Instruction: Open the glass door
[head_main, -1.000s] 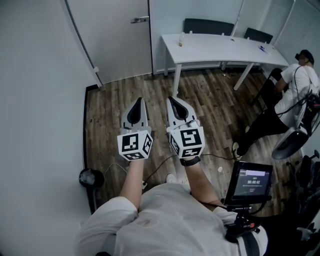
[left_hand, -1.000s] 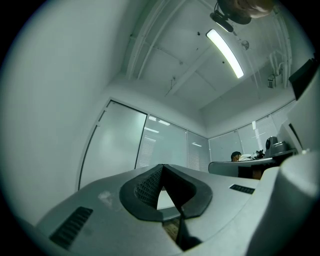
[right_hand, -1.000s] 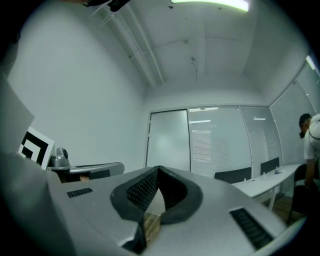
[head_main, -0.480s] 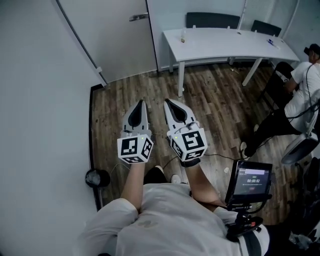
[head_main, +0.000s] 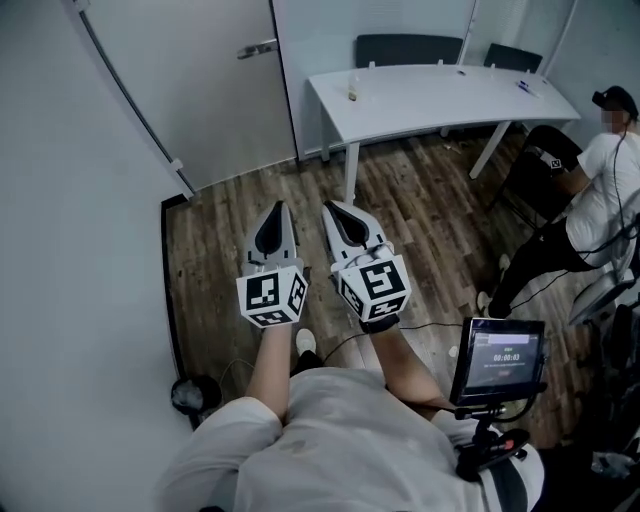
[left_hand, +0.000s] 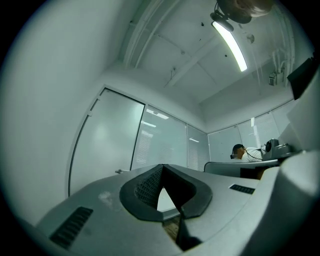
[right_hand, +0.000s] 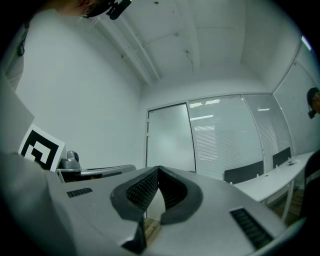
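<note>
The frosted glass door (head_main: 200, 80) stands closed at the far end of the room, its metal lever handle (head_main: 258, 48) near the right edge. The door (left_hand: 105, 140) shows ahead in the left gripper view, and the door (right_hand: 170, 137) likewise in the right gripper view. My left gripper (head_main: 278, 206) and right gripper (head_main: 328, 208) are held side by side over the wooden floor, both shut and empty, pointing toward the door and well short of it.
A white wall (head_main: 70, 250) runs along the left. A white table (head_main: 430, 95) with two dark chairs behind it stands right of the door. A seated person (head_main: 590, 190) is at the right edge. A screen on a stand (head_main: 498, 362) is near my right side, and a black round object (head_main: 190, 395) lies by the wall.
Both grippers have travelled forward together along the floor toward the door, still shut. The black object by the wall has slid lower in the head view.
</note>
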